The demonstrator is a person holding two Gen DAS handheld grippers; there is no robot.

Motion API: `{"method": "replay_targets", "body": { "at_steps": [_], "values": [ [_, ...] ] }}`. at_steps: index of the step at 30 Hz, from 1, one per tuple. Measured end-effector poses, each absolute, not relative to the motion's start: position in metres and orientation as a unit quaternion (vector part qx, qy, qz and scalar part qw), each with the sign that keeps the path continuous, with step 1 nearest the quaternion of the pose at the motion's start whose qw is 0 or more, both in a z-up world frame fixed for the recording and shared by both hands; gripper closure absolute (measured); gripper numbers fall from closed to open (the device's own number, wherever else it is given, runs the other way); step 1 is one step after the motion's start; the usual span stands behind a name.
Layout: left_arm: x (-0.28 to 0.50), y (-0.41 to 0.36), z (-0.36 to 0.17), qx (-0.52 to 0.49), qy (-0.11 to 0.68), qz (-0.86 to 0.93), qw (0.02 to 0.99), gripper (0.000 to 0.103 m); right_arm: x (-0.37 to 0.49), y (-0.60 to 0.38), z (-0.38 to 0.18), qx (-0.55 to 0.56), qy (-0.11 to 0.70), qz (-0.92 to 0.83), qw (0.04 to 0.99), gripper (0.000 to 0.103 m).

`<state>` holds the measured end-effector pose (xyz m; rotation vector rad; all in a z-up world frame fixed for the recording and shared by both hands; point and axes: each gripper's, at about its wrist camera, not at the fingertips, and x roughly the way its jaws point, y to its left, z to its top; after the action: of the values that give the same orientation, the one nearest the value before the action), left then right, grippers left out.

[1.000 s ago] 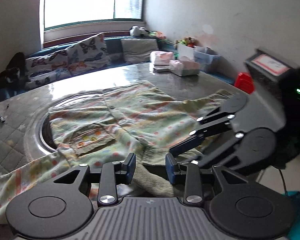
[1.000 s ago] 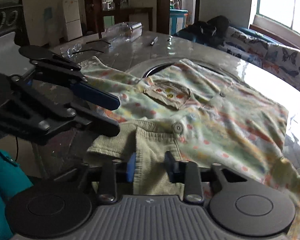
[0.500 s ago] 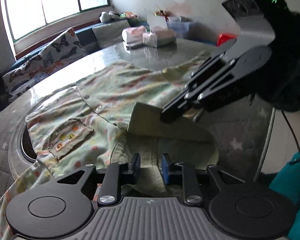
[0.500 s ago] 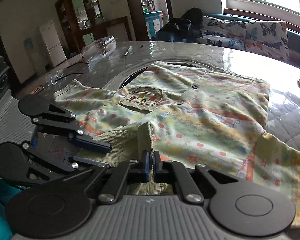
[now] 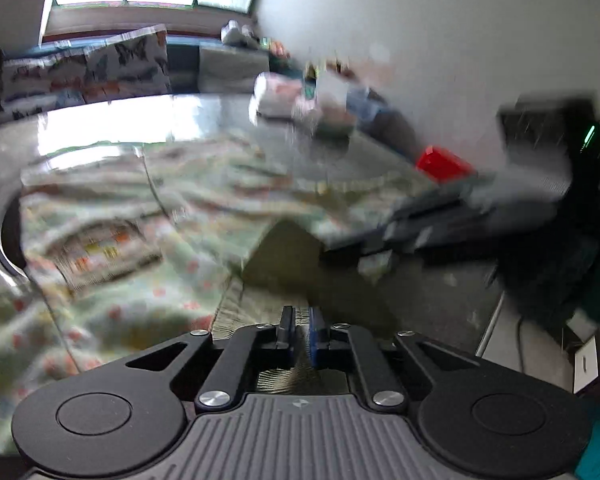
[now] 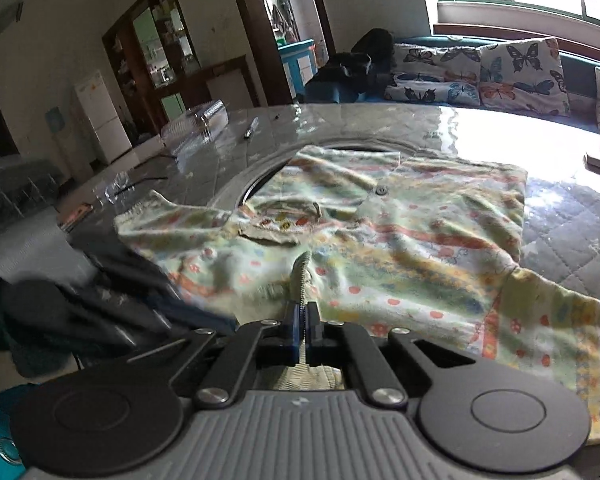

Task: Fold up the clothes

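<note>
Shirt (image 6: 400, 240) collar apparently pinched by both closed tools.

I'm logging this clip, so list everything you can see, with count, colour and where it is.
shirt: one, pale green with coloured print, spread on the table, ribbed collar lifted
table: one, grey, glossy quilted cover, round opening under the shirt
butterfly cushions: several, white with coloured butterflies, on the sofa beyond the table
clear plastic box: one, transparent, far left of the table
red object: one, past the table's right edge, blurred
left gripper: one, black, shut on the collar
right gripper: one, black, shut on the collar
</note>
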<state>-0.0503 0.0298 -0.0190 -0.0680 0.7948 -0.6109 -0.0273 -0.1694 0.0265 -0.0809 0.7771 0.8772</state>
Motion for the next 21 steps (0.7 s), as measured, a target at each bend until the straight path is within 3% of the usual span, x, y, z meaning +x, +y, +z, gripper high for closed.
{"method": "replay_targets", "body": {
  "at_steps": [15, 21],
  "values": [
    [-0.066, 0.039, -0.013, -0.015, 0.370, -0.308, 0.876, 0.092, -0.042, -0.125, -0.001, -0.140, 0.388, 0.460, 0.787, 0.101],
    [-0.062, 0.052, 0.006, -0.034, 0.338, -0.288, 0.895, 0.092, -0.046, -0.128, 0.004, -0.137, 0.385, 0.465, 0.785, 0.094]
  ]
}}
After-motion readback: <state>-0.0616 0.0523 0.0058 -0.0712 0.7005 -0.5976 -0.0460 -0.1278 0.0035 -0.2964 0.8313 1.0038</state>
